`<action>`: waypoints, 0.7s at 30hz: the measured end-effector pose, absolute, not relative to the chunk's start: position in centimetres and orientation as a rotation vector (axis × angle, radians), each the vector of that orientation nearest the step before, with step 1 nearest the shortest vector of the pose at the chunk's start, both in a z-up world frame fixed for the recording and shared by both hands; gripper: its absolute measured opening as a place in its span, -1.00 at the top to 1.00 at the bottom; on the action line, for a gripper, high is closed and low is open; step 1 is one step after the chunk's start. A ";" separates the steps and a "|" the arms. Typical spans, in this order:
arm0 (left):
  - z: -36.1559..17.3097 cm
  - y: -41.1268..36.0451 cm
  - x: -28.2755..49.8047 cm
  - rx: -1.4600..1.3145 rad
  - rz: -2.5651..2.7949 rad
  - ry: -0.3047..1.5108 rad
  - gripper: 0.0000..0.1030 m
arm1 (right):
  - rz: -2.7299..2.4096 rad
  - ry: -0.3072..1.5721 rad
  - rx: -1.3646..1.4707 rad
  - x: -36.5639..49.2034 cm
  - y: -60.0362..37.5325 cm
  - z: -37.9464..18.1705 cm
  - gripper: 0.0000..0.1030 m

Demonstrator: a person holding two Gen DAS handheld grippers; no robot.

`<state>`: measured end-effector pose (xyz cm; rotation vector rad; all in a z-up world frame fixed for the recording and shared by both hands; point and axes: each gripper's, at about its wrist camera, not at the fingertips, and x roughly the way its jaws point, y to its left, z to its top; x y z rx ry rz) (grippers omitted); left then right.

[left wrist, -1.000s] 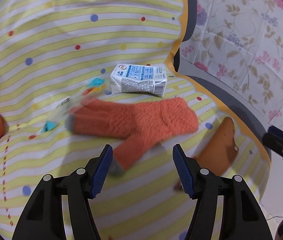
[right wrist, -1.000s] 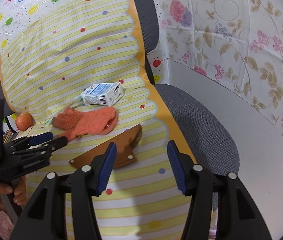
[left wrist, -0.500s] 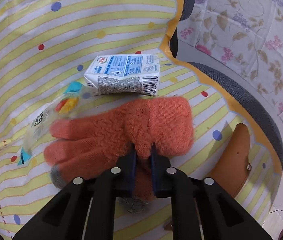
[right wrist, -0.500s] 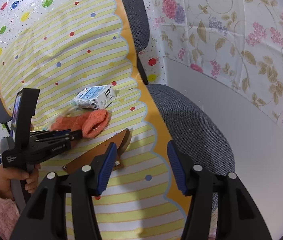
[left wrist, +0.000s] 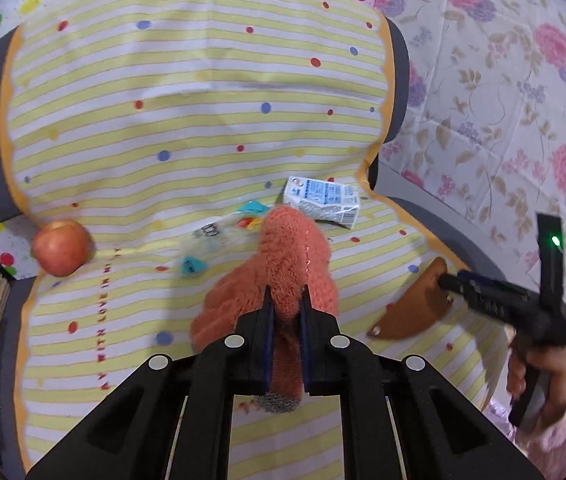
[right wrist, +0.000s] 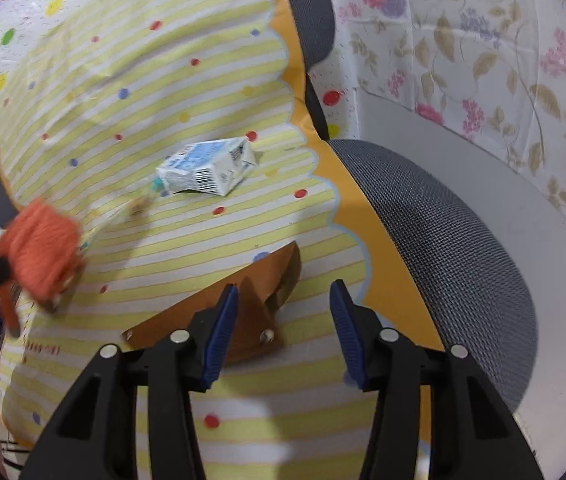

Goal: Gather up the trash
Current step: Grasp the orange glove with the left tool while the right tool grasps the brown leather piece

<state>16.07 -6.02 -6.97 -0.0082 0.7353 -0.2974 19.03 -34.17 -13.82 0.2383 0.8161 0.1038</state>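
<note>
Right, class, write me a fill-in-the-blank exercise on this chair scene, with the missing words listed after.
1. The left claw is shut on an orange ____.
2. The round red fruit at the cloth's left edge is an ____.
3. The crushed milk carton lies on a yellow ____ cloth.
4. The right claw hovers over a ____ leather pouch.

Missing words: glove; apple; striped; brown

The left claw point(left wrist: 285, 312), wide open a second ago, now pinches the orange glove point(left wrist: 283, 264) and carries it off the striped cover; the right claw point(right wrist: 283, 320) is closing above the brown leather piece point(right wrist: 243, 312)
</note>
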 end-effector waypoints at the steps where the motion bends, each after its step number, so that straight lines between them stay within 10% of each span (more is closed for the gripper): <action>1: -7.1 -5.7 16.0 -0.018 -0.297 0.738 0.78 | 0.105 0.815 0.254 19.3 -34.3 -14.0 0.18; 16: -8.0 -4.2 15.1 -0.041 -0.299 0.734 0.78 | 0.090 0.847 0.330 22.9 -33.3 -13.8 0.32; 21: -7.9 -4.2 15.4 -0.045 -0.286 0.728 0.78 | 0.096 0.823 0.286 22.4 -32.6 -12.4 0.68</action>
